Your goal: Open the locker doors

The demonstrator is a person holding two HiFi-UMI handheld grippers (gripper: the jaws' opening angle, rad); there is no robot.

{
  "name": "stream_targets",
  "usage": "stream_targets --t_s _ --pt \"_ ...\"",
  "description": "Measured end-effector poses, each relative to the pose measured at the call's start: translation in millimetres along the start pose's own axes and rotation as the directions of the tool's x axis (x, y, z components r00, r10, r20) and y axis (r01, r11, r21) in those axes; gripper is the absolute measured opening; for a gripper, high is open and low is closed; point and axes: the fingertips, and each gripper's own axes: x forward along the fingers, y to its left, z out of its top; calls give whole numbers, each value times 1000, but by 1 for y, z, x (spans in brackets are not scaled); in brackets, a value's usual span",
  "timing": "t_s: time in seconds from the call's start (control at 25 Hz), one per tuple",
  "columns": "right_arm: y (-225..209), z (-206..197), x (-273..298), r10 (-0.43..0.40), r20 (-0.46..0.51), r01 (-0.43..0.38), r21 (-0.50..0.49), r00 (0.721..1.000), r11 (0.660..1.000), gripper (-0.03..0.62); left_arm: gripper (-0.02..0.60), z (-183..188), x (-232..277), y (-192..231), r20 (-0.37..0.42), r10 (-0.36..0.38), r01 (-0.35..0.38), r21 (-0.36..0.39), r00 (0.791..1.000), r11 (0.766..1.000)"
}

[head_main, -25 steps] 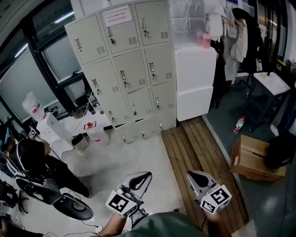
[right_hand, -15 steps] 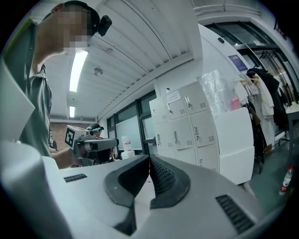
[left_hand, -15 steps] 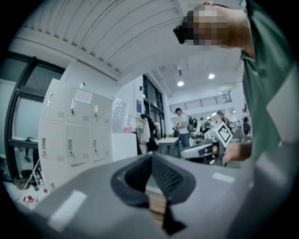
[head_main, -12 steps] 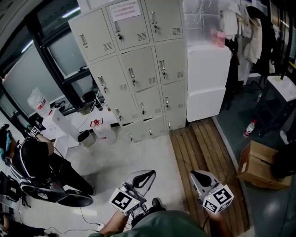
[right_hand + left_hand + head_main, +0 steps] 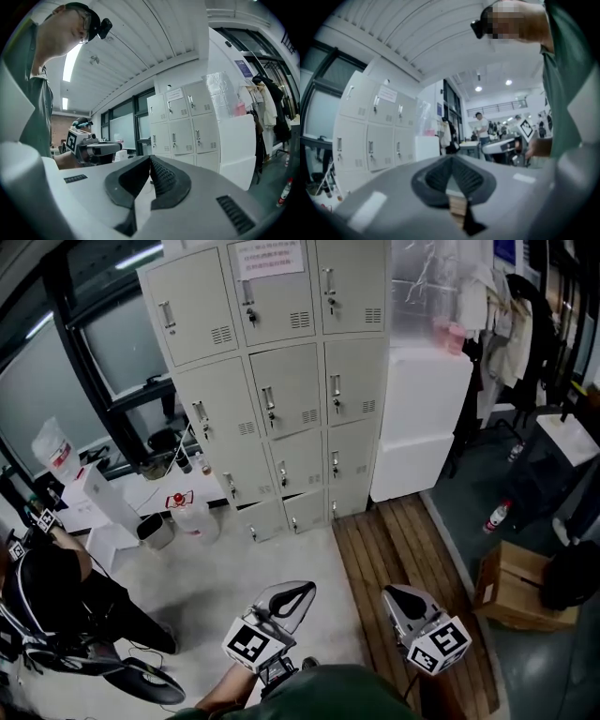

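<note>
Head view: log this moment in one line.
beige metal locker bank: all visible doors shut | left tool: shut, empty | right tool: shut, empty | both apart from lockers

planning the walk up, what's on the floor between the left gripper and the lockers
Head view: only bare pale floor lies between the left gripper and the lockers.

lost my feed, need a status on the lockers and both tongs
Left tongs shut, empty. Right tongs shut, empty. Locker doors all closed, tongs well short of them. Plastic jug at lockers' lower left.
</note>
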Motion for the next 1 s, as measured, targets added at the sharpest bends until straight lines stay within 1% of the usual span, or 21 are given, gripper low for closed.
stream_targets --t_s 0.12,0.2,0.28,0.48,0.6,0.72,0.84,1.0 --pt "5 5 27 -11 -2 11 -8 1000 1000 5 3 -5 -1 28 7 -5 5 -8 1000 1000" --pt "10 0 42 -4 -17 4 -7 1000 1000 5 3 -9 -4 42 24 -5 5 -1 1000 1000" --pt "14 -3 54 9 -37 -9 -10 999 1000 5 3 -10 -9 54 37 6 -6 -10 999 1000" --pt "2 3 89 18 -55 -18 -12 998 1000 5 3 -21 -5 92 15 47 -46 -55 999 997" --pt "-13 0 111 35 -63 -36 -7 997 999 5 3 -25 4 108 11 60 -59 -56 998 997" --pt "-32 -2 137 64 -59 -64 13 996 998 5 3 -32 16 133 -14 95 -96 -57 995 994" --pt "-52 9 164 106 -46 -106 3 993 994 6 3 -28 34 158 -24 129 -130 -55 991 990" --pt "-86 17 196 122 -25 -121 10 992 993 6 3 -21 70 186 -23 126 -127 -26 992 992"
